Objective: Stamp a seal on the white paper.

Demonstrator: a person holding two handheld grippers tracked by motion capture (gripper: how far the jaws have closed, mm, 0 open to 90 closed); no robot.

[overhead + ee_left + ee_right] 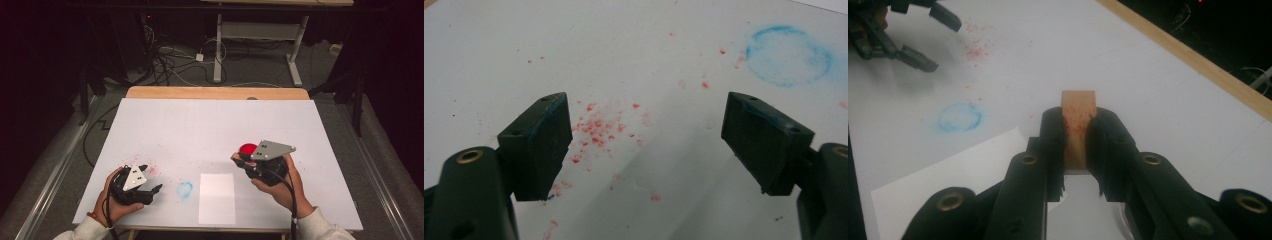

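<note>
My right gripper (1078,137) is shut on a small wooden block (1078,105) flecked with red, which sticks out past the jaw tips. In the high view the right gripper (243,160) hovers right of centre, with a red round end (248,148) of the held piece showing at its tip. At the near left my left gripper (152,177) stands open with nothing between its jaws. The left gripper (651,140) hangs over a scatter of red specks (596,130). A blue ring print (184,189) lies between the two grippers.
A blank white sheet (217,197) lies near the front edge, below the right gripper. White paper (210,120) covers the table, and a wooden strip (215,92) shows along the far edge. Beyond the table are cables and another table's legs on the floor.
</note>
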